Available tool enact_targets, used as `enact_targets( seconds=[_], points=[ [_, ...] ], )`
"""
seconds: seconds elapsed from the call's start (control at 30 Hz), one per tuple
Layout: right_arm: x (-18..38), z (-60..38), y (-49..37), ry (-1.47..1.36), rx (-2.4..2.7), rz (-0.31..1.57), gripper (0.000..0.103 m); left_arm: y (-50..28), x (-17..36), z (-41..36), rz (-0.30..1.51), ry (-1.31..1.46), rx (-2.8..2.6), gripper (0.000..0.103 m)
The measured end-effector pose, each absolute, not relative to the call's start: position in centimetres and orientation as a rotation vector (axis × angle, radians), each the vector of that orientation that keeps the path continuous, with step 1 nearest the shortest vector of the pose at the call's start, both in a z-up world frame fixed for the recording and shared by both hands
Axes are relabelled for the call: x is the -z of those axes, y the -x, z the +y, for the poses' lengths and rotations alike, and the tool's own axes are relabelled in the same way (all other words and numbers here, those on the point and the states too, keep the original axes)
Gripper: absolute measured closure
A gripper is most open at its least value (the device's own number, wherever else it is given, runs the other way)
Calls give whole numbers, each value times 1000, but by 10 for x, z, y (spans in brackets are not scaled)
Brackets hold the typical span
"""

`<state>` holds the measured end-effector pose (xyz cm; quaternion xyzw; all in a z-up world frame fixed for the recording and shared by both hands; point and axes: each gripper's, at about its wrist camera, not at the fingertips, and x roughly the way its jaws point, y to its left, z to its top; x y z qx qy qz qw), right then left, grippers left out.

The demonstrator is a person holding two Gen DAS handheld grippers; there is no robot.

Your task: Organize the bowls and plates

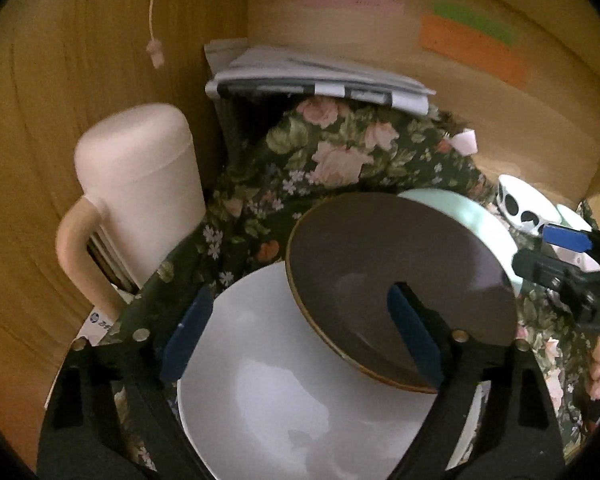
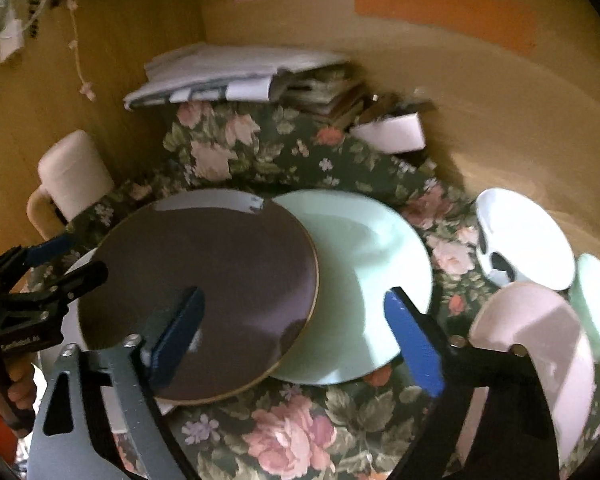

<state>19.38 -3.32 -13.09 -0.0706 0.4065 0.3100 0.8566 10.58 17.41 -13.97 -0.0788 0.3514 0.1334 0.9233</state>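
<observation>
A brown plate (image 1: 388, 264) (image 2: 196, 280) lies tilted across a white plate (image 1: 300, 392) (image 2: 74, 276) and a mint plate (image 1: 476, 216) (image 2: 364, 276) on a floral cloth. My left gripper (image 1: 300, 332) (image 2: 76, 258) is open above the white plate, its right finger over the brown plate's near rim. My right gripper (image 2: 296, 336) (image 1: 548, 252) is open too, one finger over the brown plate and one over the mint plate. Neither holds anything. To the right stand a white bowl with black spots (image 2: 528, 236) (image 1: 520, 204), a pink bowl (image 2: 540, 344) and a mint bowl (image 2: 596, 300).
A cream mug (image 1: 140, 192) (image 2: 74, 172) stands at the left by the wooden wall (image 1: 60, 120). Folded papers (image 1: 312, 76) and a white box (image 2: 396, 132) sit behind the cloth (image 2: 284, 432). Coloured sticky notes (image 2: 444, 8) hang on the back wall. A person's hand (image 2: 18, 390) grips the left tool.
</observation>
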Motion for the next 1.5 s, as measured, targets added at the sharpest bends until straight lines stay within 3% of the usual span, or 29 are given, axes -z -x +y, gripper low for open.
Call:
enact_targets(
  seconds=[0.27, 0.53, 0.7, 0.9, 1.5],
  points=[
    [152, -24, -220, 132, -668, 973, 43, -115, 149, 178, 781, 162, -244, 19],
    [164, -19, -231, 129, -676, 1035, 60, -122, 155, 184, 831, 200, -211, 39],
    [168, -17, -233, 114, -691, 1050, 62, -123, 153, 181, 831, 195, -180, 54],
    [172, -14, -236, 87, -721, 1075, 62, -126, 153, 183, 845, 236, -145, 62],
    [166, -17, -226, 57, -734, 1061, 69, -128, 157, 180, 845, 270, -152, 64]
  ],
)
